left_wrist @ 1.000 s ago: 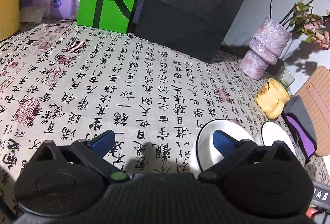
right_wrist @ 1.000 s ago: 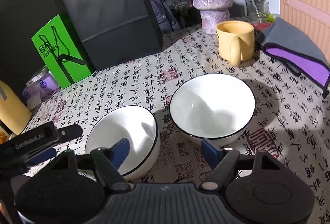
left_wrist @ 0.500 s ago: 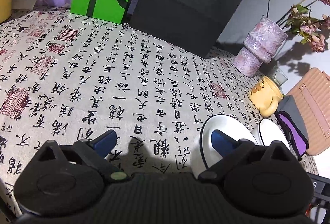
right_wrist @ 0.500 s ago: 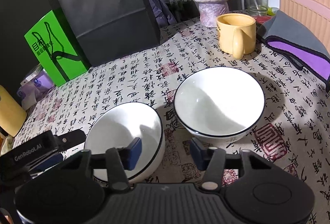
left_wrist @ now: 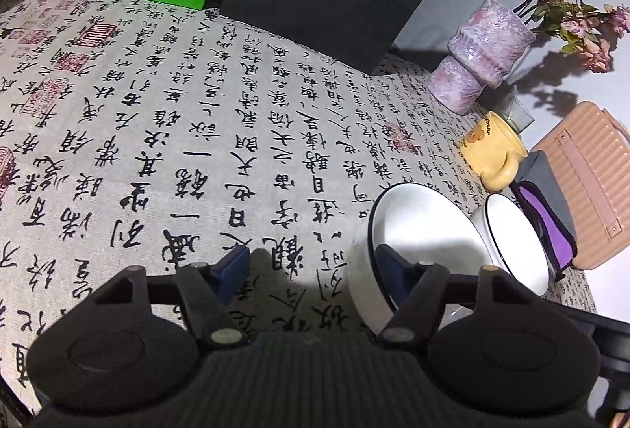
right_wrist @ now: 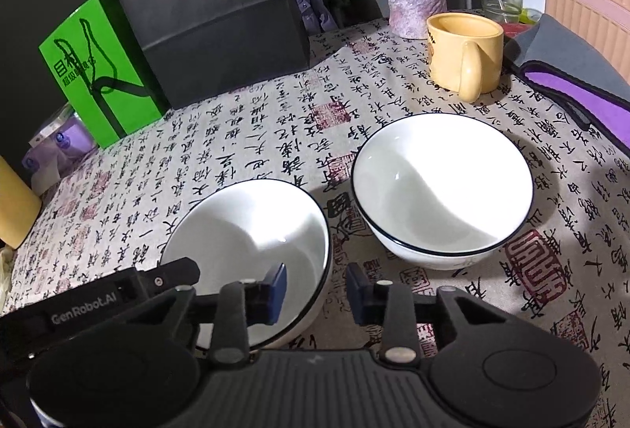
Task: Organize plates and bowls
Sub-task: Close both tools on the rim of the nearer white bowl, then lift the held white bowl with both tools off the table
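Two white bowls with thin dark rims were seen side by side, not touching, on the tablecloth (right_wrist: 252, 136) printed with black calligraphy and red seals. The near bowl (right_wrist: 252, 231) had its rim between the part-open fingers of the right gripper (right_wrist: 315, 294), not yet pinched. The far bowl (right_wrist: 441, 184) stood free. The left gripper (left_wrist: 311, 270) was spread wide. Much open cloth lay leftward. "GenRobot.AI" was readable.

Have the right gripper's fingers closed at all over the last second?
Yes. The right gripper has narrowed around the near bowl's rim, one finger inside, one outside, a gap remaining. It is not yet clamped.
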